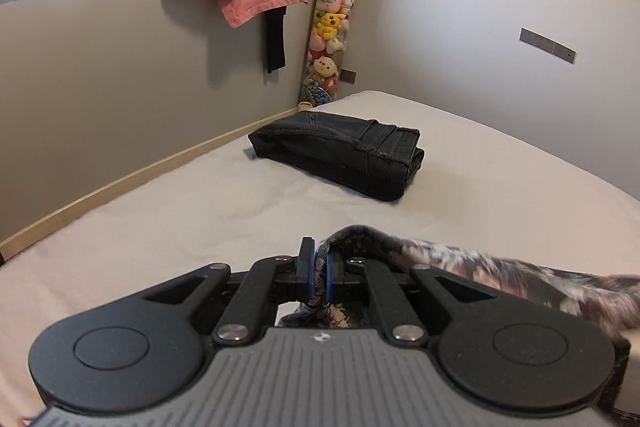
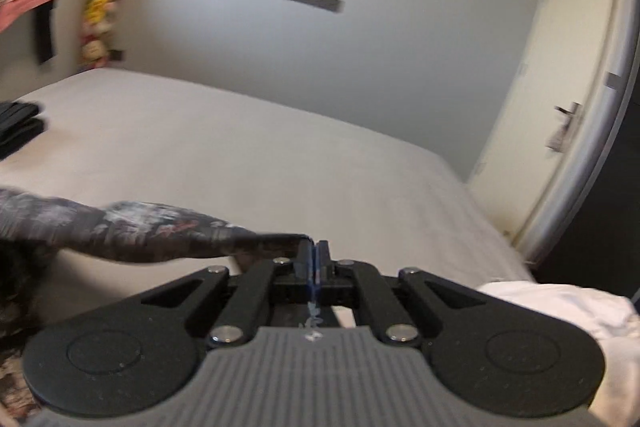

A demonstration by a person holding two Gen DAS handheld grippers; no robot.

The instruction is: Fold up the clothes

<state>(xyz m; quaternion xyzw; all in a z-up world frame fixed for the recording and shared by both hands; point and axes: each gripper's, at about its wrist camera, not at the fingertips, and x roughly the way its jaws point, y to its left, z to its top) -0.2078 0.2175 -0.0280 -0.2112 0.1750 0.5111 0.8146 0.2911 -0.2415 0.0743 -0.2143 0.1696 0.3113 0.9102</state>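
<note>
Both grippers, left gripper (image 1: 319,269) and right gripper (image 2: 316,263), we have clamped on edges of the dark floral-print fabric garment (image 1: 500,275), lifted above the pale bed sheet (image 1: 180,211) near folded black jeans (image 1: 340,151). We judge spreading comes next: pull it taut, then lay it flat.

Floral patterned garment (image 1: 500,271) hangs stretched above the bed's near edge; folded dark jeans (image 1: 340,155) lie flat near the bed's far-left corner.
</note>
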